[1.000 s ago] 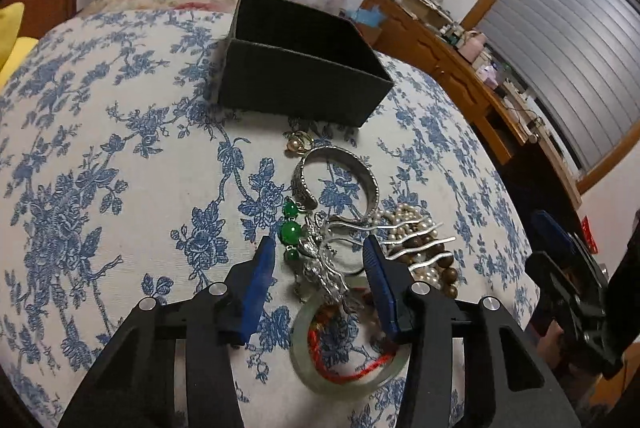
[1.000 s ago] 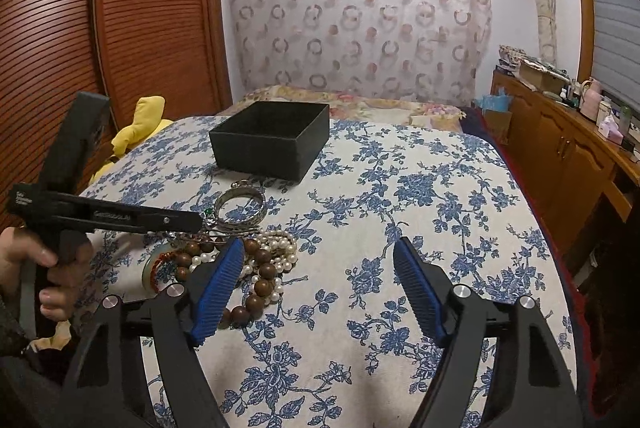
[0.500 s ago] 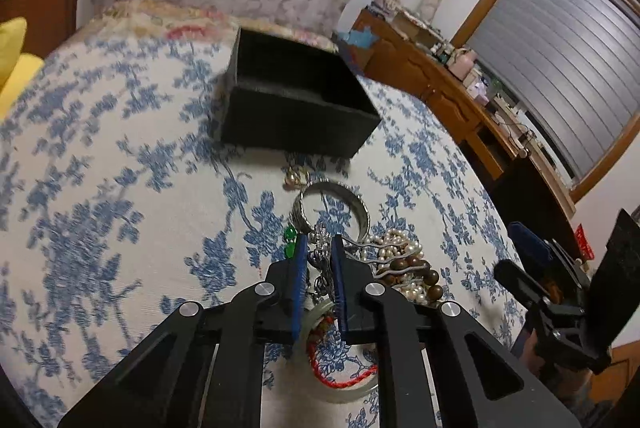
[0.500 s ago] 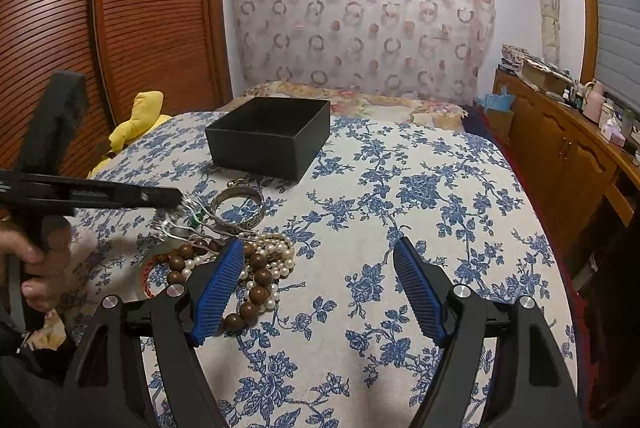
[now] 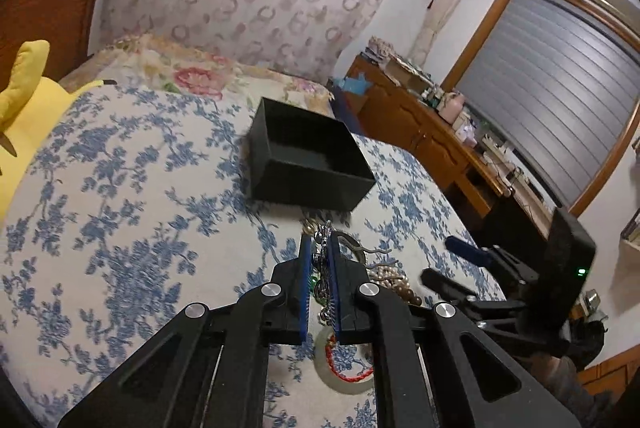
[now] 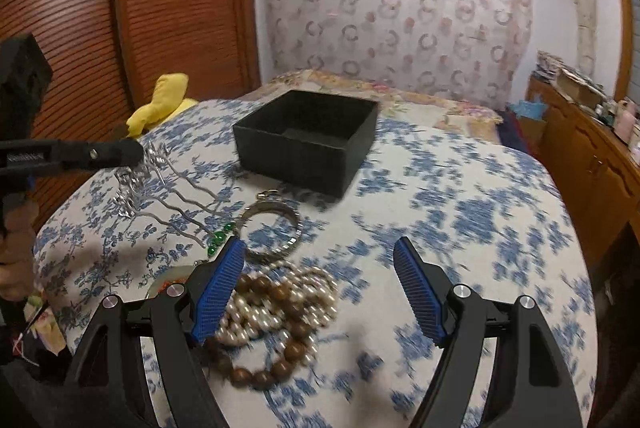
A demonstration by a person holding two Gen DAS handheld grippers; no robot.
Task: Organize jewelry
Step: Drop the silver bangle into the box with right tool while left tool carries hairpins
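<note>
Hair comb (image 6: 160, 184) lifted, one box (image 6: 308, 140), two tongs

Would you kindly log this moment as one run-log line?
left tongs: shut on silver hair comb, lifted off bed | right tongs: open, above bead bracelets | black box: looks empty

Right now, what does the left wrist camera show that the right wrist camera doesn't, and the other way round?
Only the left wrist view shows the pale jade bangle wound with red thread and the grey slatted window blind.

Only the right wrist view shows the brown wooden bead bracelet, the white pearl strand, the green bead piece and the whole silver cuff bangle.

Both show the black open box on the blue floral bedspread, the silver hair comb pinched in the left gripper, the open right gripper and the yellow plush toy.
</note>
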